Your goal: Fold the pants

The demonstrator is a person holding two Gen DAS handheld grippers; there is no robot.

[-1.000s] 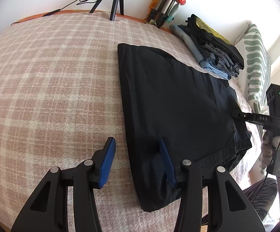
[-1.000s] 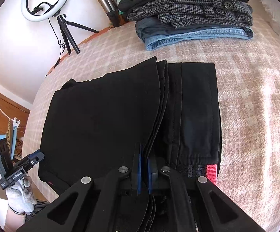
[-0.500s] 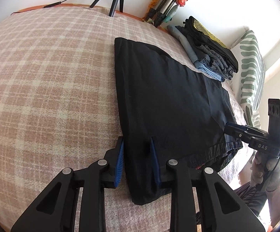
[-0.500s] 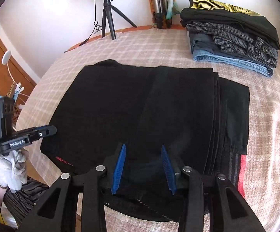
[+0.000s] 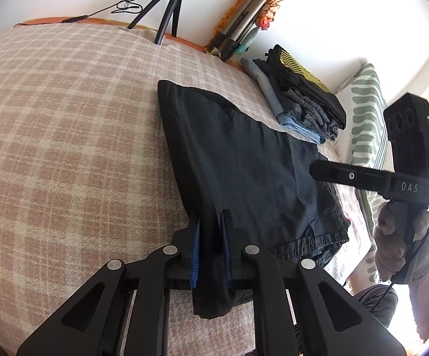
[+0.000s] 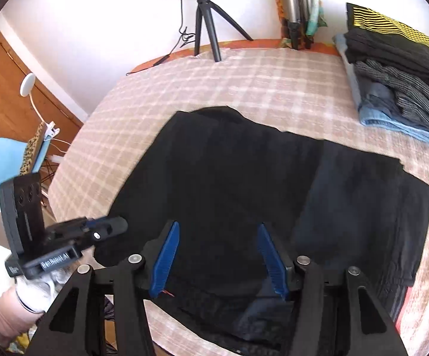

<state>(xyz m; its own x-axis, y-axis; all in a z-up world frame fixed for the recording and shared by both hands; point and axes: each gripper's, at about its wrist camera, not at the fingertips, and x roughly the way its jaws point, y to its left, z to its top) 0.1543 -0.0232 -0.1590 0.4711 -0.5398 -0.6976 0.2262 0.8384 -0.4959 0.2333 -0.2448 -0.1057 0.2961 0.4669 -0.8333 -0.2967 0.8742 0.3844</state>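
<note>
Black pants [image 5: 244, 160] lie already partly folded on the plaid bed [image 5: 66, 136], near edge toward the person, a stack of folded clothes [image 5: 303, 98] just beside the far corner.

Left claw [image 5: 210, 246] is pinching the near left edge of the pants, blue pads [image 5: 195, 252] pressed on a fold of fabric between them. Right claw [image 6: 217, 255] is spread wide and hovers over the waistband end, nothing between its pads; in the left view it hangs above the right side of the pants, apart from the cloth.

Judged step: gripping both near corners to carry the next fold over.

Risks:
- The left pinch looks to catch a thick bunch at the edge; cannot tell how many layers. If only the top ones are held, the lower layers stay behind and the fold splits.
- The right claw has no hold yet. Lifting with the left alone would drag the pants skewed across the bed.
- The waistband end looks rumpled and hangs near the bed edge; a pull toward the person could slide it off.
- A long sweep toward the far side could bump the stack.
</note>
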